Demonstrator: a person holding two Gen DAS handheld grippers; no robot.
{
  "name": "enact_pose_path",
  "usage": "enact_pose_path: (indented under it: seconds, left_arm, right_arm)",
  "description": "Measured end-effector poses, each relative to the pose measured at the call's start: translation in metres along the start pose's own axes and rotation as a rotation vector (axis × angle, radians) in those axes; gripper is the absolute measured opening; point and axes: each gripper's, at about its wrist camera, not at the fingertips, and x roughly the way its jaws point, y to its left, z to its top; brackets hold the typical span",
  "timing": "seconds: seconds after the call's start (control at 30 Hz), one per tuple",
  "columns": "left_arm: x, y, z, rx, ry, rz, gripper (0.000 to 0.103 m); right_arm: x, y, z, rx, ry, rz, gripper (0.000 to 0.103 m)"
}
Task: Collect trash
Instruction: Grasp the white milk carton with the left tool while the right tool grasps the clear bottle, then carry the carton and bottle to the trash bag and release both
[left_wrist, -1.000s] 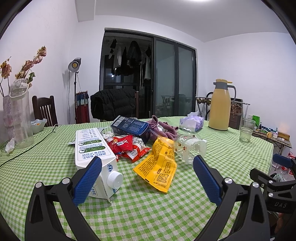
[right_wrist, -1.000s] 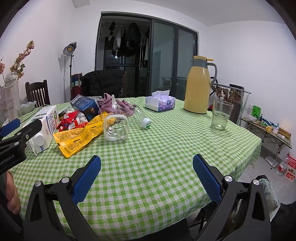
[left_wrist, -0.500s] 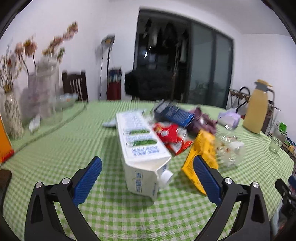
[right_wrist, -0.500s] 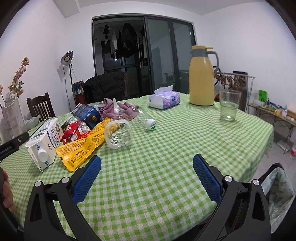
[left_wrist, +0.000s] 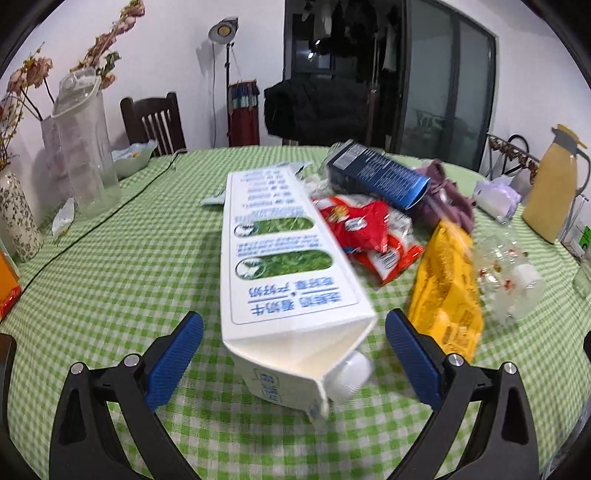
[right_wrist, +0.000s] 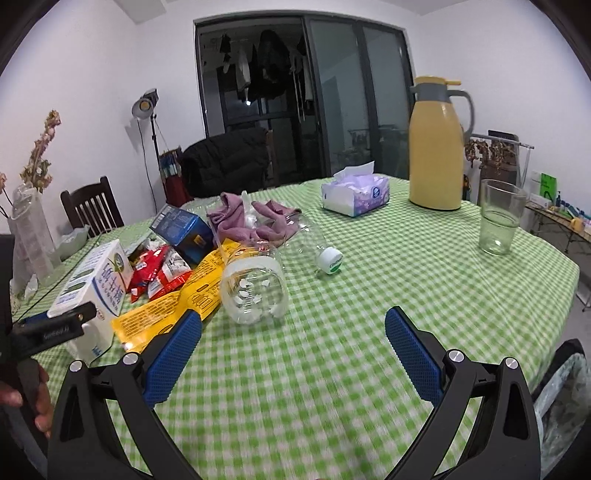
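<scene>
Milk carton (left_wrist: 284, 258): it lay on its side on the green checked table (left_wrist: 122, 273), cap end between the two blue tips.
Left gripper (left_wrist: 293, 343): it was spread wide, one tip on each side of the carton, not touching.
Red wrapper (left_wrist: 364, 229): just right of the carton.
Yellow wrapper (left_wrist: 445, 291): right of the red one.
Clear bottle (right_wrist: 255, 284): lying beside the yellow wrapper.
Right gripper (right_wrist: 293, 343): spread wide over bare cloth, holding nothing.
</scene>
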Motion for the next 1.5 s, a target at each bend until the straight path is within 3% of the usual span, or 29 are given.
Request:
enact_pose_path:
  seconds: [0.13, 0.23, 0.4, 0.53, 0.77, 0.8, 0.83, 0.87, 1.03, 1.27, 1.5]
  left_arm:
    - [0.008, 0.011, -0.001, -0.050, 0.043, -0.017, 0.087]
    - [0.011, 0.009, -0.001, -0.028, 0.040, -0.009, 0.073]
    - [0.010, 0.014, 0.003, -0.049, 0.042, -0.025, 0.071]
    - [-0.008, 0.022, 0.012, -0.063, -0.010, -0.032, 0.071]
    - [-0.046, 0.030, 0.029, -0.050, -0.100, -0.073, 0.070]
    - [-0.050, 0.030, 0.030, -0.048, -0.107, -0.079, 0.070]
    - [-0.055, 0.029, 0.032, -0.045, -0.118, -0.084, 0.070]
    - [-0.060, 0.028, 0.033, -0.038, -0.132, -0.085, 0.070]
    - [-0.081, 0.018, 0.036, 0.001, -0.188, -0.091, 0.070]
    - [-0.111, -0.009, 0.035, 0.059, -0.236, -0.135, 0.070]
    - [-0.137, -0.053, 0.035, 0.141, -0.286, -0.204, 0.070]
  right_arm:
    - [0.023, -0.003, 0.008, 0.017, 0.055, 0.069, 0.095]
    - [0.046, -0.001, 0.014, 0.024, 0.140, 0.100, 0.095]
    - [0.075, 0.017, 0.024, -0.056, 0.209, 0.096, 0.096]
    - [0.097, 0.033, 0.030, -0.143, 0.243, 0.063, 0.096]
    - [0.136, 0.029, 0.032, -0.123, 0.349, 0.072, 0.096]
    - [0.138, 0.027, 0.031, -0.110, 0.356, 0.083, 0.092]
    - [0.140, 0.026, 0.031, -0.104, 0.360, 0.095, 0.082]
    - [0.142, 0.026, 0.030, -0.105, 0.375, 0.096, 0.061]
    - [0.133, 0.027, 0.033, -0.117, 0.351, 0.115, 0.061]
    - [0.093, 0.016, 0.048, -0.104, 0.238, 0.128, 0.060]
    - [0.040, -0.027, 0.064, -0.041, 0.119, 0.097, 0.060]
